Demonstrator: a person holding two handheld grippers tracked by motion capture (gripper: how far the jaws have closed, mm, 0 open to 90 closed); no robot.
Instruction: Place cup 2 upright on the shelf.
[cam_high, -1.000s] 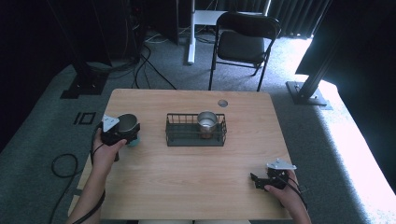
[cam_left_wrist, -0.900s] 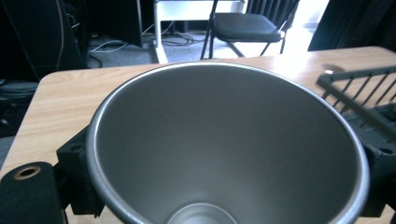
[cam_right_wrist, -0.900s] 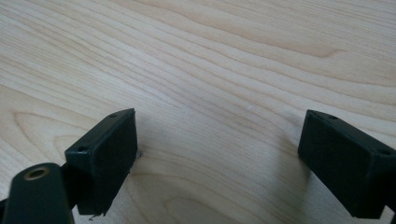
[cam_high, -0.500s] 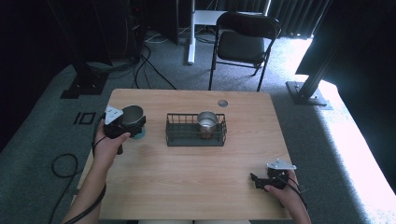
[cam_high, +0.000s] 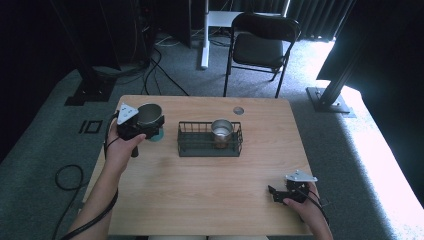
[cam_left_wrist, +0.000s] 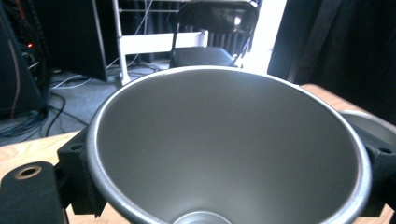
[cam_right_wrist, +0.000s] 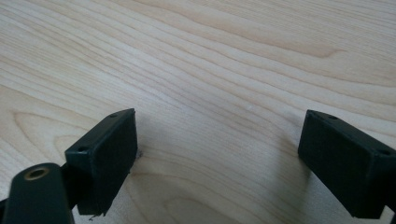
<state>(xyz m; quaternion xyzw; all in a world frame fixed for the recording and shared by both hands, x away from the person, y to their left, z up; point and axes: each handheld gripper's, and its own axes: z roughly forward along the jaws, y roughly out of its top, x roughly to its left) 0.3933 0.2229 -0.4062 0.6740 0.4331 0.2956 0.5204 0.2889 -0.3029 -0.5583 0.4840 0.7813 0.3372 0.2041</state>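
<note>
Cup (cam_high: 149, 114) in left claw (cam_high: 145, 131) has shifted right, toward basket (cam_high: 210, 145).

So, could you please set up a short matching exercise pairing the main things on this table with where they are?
Things:
1. Held cup
2. Basket cup
3. Right gripper
4. Teal coaster

Places or states:
a. open, low over bare wood at the table's near right
b. on the table, under the left gripper's load
c. clamped between the left gripper's jaws
d. upright inside the wire basket

Pairs: 1-c, 2-d, 3-a, 4-b
</note>
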